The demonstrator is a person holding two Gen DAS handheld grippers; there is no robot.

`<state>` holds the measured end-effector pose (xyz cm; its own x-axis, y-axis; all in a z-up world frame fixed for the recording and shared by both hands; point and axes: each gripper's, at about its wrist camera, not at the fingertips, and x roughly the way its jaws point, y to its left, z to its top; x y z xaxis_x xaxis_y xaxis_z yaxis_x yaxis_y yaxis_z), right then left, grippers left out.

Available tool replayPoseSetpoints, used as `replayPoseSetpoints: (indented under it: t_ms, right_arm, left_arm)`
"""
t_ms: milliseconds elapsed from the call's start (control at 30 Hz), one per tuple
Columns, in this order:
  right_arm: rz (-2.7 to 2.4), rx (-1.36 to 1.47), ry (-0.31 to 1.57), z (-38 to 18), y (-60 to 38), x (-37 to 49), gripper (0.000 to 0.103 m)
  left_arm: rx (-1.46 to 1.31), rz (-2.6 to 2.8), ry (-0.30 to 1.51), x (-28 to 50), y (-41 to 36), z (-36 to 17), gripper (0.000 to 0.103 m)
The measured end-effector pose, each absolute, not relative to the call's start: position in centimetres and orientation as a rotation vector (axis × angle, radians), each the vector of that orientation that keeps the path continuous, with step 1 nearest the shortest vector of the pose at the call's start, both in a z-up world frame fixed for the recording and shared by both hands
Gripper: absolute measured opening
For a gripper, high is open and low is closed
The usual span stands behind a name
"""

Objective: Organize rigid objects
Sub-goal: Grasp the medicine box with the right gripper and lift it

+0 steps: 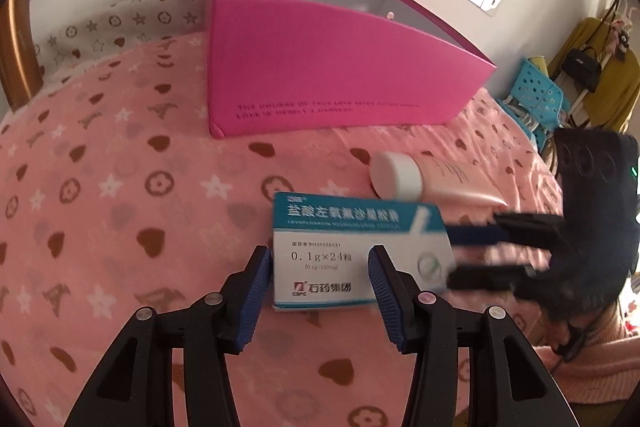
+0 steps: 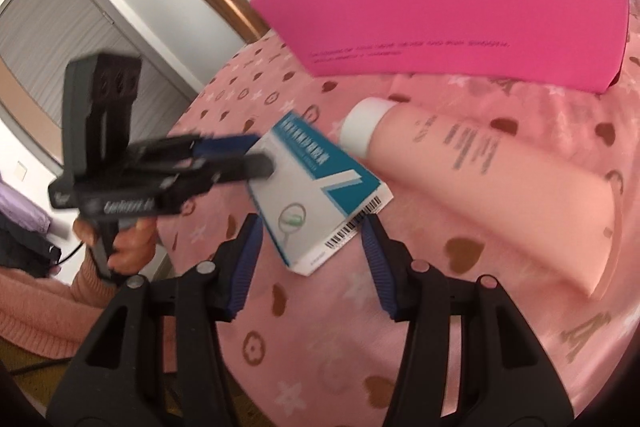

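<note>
Left wrist view: the left tongs (image 1: 320,291) stand wide, one blue pad on each side of the medicine box (image 1: 352,251), which lies flat on the pink bed cover (image 1: 120,187). The left pad sits just beside the box's left edge; whether either pad touches it cannot be told. The right tongs (image 1: 472,251) reach in from the right, blurred, their tips at the box's right end, one above and one below; their spread is hard to read here. A pink tube (image 1: 440,183) with a white cap lies just beyond the box. Farther off stands the open magenta box (image 1: 332,83), its inside mostly hidden by its front wall. The cover to the left is open.

Right wrist view: the right tongs (image 2: 312,255) are wide, both pads apart from the medicine box (image 2: 320,187), whose barcode corner lies between them. The left tongs (image 2: 256,155) come in from the left, blurred, over the far end of the box, so contact cannot be judged. The box is white with a teal band and a round green mark; its print is smeared. The tube (image 2: 480,183) lies to the right, touching or nearly touching the box at its cap. The magenta box (image 2: 460,7) stands beyond, cut off at the top edge.
</note>
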<state>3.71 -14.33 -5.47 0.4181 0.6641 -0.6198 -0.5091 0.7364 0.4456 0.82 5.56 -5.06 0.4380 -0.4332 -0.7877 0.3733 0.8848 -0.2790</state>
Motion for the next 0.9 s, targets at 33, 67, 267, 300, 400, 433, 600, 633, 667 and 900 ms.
replayPoseSetpoints:
  t_ms: [33,67,267,300,400,433,600,633,667,900]
  right_arm:
    - [0.729,0.199,0.862,-5.4,-14.5,4.1,0.054]
    - [0.714,0.197,0.854,-5.3,-14.6,4.4,0.054]
    - [0.679,0.191,0.844,-5.6,-14.9,5.1,0.054]
    - [0.675,0.183,0.84,-5.6,-14.8,5.1,0.054]
    - [0.674,0.178,0.84,-5.5,-14.7,4.8,0.054]
    - [0.678,0.185,0.843,-5.6,-14.7,4.8,0.054]
    - [0.681,0.195,0.847,-5.7,-14.8,4.4,0.054]
    - [0.681,0.189,0.848,-5.7,-14.7,4.3,0.054]
    - [0.679,0.182,0.847,-5.6,-14.6,4.2,0.054]
    - [0.689,0.152,0.812,-4.3,-14.1,3.5,0.054]
  left_arm:
    - [-0.068,-0.505,1.001,0.6,5.5,-5.1,0.05]
    - [-0.069,-0.506,1.001,0.4,5.4,-5.2,0.05]
    - [-0.09,-0.506,0.992,-0.3,5.4,-5.4,0.05]
    - [-0.087,-0.504,0.99,-0.4,5.4,-5.3,0.05]
    - [-0.09,-0.499,0.99,-0.5,5.3,-5.3,0.049]
    - [-0.093,-0.5,0.991,-0.6,5.4,-5.3,0.049]
    - [-0.081,-0.497,0.985,-0.9,5.1,-5.3,0.048]
    - [-0.078,-0.495,0.984,-0.9,5.0,-5.2,0.048]
    - [-0.072,-0.494,0.983,-1.0,4.9,-5.2,0.048]
    - [-0.104,-0.486,0.978,-1.4,5.6,-4.5,0.047]
